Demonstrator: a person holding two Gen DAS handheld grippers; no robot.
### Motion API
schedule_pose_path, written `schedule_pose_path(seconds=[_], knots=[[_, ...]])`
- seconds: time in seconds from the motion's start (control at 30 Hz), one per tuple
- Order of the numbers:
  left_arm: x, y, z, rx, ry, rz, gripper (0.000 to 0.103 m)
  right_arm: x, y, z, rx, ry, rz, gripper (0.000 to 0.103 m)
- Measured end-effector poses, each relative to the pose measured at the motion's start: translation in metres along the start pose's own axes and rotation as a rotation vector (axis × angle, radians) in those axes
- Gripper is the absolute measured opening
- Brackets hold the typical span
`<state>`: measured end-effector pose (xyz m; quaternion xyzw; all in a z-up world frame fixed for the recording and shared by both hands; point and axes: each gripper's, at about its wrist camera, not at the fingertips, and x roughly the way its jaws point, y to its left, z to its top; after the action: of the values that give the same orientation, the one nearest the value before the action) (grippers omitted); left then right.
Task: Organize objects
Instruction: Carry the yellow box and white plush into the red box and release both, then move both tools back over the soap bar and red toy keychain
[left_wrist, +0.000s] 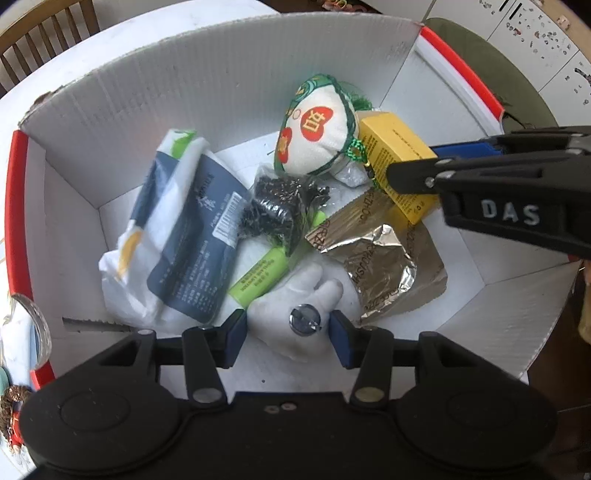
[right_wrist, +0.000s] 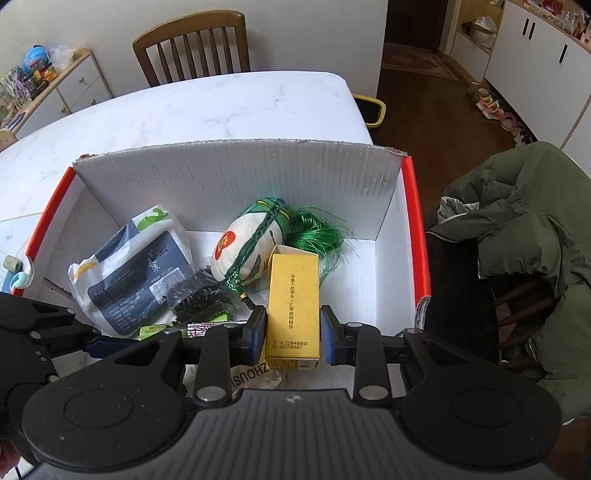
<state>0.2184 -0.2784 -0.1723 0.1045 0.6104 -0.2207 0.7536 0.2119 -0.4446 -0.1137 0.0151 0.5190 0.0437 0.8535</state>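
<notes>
Box: the white cardboard box (right_wrist: 236, 184) with red edges sits on the marble table (right_wrist: 207, 107).
Your right gripper (right_wrist: 293, 332): its blue pads straddle the yellow carton (right_wrist: 293, 306); whether they press it, you cannot tell.
Your left gripper (left_wrist: 288, 334): jaws wide, around a white plush piece (left_wrist: 295, 295) with a metal disc, not touching it.
Also in the box: dark blue pouch (left_wrist: 195, 251), green tube (left_wrist: 258, 278), foil wrapper (left_wrist: 380, 266), embroidered sachet (left_wrist: 317, 136).

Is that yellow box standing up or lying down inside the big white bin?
Lying down, slightly propped. The yellow box rests lengthwise in the white bin between the right gripper fingers, its far end against the embroidered pouch.
</notes>
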Motion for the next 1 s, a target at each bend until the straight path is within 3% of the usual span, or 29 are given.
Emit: schedule_pose_path(seconds=[0.07,0.13,0.27,0.47,0.93,1.0], knots=[[0.000,0.001,-0.001,0.001,0.005,-0.003,0.050,-0.004,-0.001,0.001,0.000,-0.005,0.006,0.030],[-0.001,0.001,-0.002,0.003,0.006,-0.009,0.059,-0.009,-0.003,0.000,0.003,-0.009,0.015,0.032],[-0.007,0.001,-0.006,0.018,-0.022,-0.001,0.067,-0.019,-0.004,-0.003,0.008,-0.026,0.033,0.047],[-0.019,0.007,-0.018,0.004,-0.064,-0.024,0.073,-0.036,-0.003,-0.008,0.014,-0.046,0.048,0.047],[-0.086,0.004,-0.033,0.016,-0.307,-0.042,0.081,-0.093,0.015,-0.019,0.022,-0.137,0.095,0.052],[-0.101,0.010,-0.039,0.006,-0.335,-0.050,0.081,-0.103,0.021,-0.021,0.018,-0.153,0.106,0.057]])
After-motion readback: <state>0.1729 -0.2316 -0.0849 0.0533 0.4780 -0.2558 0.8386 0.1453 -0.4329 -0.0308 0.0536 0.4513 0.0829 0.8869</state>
